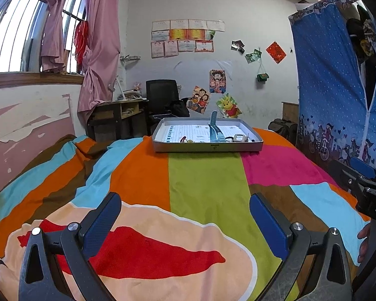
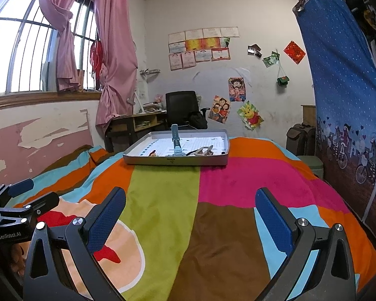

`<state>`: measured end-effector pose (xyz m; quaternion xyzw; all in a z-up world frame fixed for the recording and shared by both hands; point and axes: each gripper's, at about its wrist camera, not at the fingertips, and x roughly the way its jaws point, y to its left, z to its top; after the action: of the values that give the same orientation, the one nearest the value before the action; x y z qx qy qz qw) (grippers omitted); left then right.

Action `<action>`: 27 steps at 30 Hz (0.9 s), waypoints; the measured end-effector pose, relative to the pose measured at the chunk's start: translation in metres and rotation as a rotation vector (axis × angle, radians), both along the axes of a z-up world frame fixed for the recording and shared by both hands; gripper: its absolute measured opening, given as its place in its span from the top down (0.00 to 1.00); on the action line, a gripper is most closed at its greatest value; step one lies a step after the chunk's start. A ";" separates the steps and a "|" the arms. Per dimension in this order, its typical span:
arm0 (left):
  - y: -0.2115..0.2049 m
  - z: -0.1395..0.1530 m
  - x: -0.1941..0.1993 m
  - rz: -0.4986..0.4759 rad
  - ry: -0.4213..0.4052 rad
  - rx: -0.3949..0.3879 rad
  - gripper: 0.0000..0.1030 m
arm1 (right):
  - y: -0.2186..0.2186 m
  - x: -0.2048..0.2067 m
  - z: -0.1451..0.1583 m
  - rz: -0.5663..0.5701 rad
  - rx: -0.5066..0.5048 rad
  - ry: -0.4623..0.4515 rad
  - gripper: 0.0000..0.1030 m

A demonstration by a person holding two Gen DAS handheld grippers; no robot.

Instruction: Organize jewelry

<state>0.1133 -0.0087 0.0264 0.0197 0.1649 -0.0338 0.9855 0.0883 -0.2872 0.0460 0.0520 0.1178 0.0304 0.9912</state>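
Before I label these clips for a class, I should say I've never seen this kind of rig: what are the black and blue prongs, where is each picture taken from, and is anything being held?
There is no robot here. A person holds a two-finger tool in each hand, with a camera looking along its fingers. One picture comes from the left hand-held gripper, the other from the right hand-held gripper; the blue prongs are their finger pads. Both are wide open and hold nothing. Each view also catches the other tool at its edge. They hover over a bed with a colourful striped blanket. Farther along it sits a shallow grey tray holding a light blue watch with its strap sticking up, plus some small pieces too tiny to identify.
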 end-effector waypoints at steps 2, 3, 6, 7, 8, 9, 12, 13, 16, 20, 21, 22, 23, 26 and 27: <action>0.000 0.000 0.000 -0.001 0.000 -0.002 0.00 | 0.000 0.000 0.000 0.000 -0.001 0.000 0.01; -0.001 0.000 0.000 -0.001 -0.001 -0.002 0.00 | 0.000 0.000 0.000 0.000 -0.001 0.000 0.01; -0.001 0.000 0.000 -0.001 -0.001 -0.002 0.00 | 0.000 0.001 -0.001 0.001 -0.002 0.002 0.01; -0.001 0.000 0.000 -0.001 -0.001 -0.002 0.00 | 0.000 0.001 -0.001 0.002 -0.003 0.003 0.01; -0.001 0.000 0.000 0.000 -0.001 -0.001 0.00 | 0.000 0.001 -0.002 0.002 -0.004 0.004 0.01; -0.001 0.000 0.000 0.000 -0.001 -0.002 0.00 | 0.000 0.001 -0.002 0.001 -0.004 0.004 0.01; -0.001 0.000 0.000 0.001 -0.001 -0.001 0.00 | 0.000 0.001 -0.002 0.001 -0.004 0.003 0.01; -0.001 0.000 0.000 0.000 0.000 -0.002 0.00 | 0.000 0.001 -0.002 0.000 -0.005 0.004 0.01; -0.001 0.000 0.000 -0.001 0.000 -0.003 0.00 | 0.000 0.001 -0.002 0.001 -0.004 0.004 0.01; -0.002 -0.002 -0.001 -0.003 0.002 0.002 0.00 | -0.001 0.001 -0.002 0.002 -0.004 0.003 0.01; -0.002 -0.003 -0.001 -0.003 0.001 0.002 0.00 | 0.000 0.001 -0.002 0.001 -0.005 0.004 0.01; -0.002 -0.003 -0.001 -0.003 0.001 0.002 0.00 | 0.000 0.001 -0.002 0.002 -0.004 0.004 0.01; -0.002 -0.003 -0.001 -0.002 0.001 0.002 0.00 | 0.000 0.001 -0.002 0.001 -0.004 0.004 0.01; -0.002 -0.003 -0.002 0.004 0.001 0.003 0.00 | 0.000 0.001 -0.002 0.001 -0.004 0.004 0.01; -0.002 -0.003 -0.002 0.006 -0.001 0.003 0.00 | 0.000 0.001 -0.002 0.001 -0.004 0.004 0.01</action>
<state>0.1116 -0.0106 0.0232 0.0205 0.1647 -0.0306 0.9857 0.0891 -0.2873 0.0442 0.0501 0.1200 0.0307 0.9910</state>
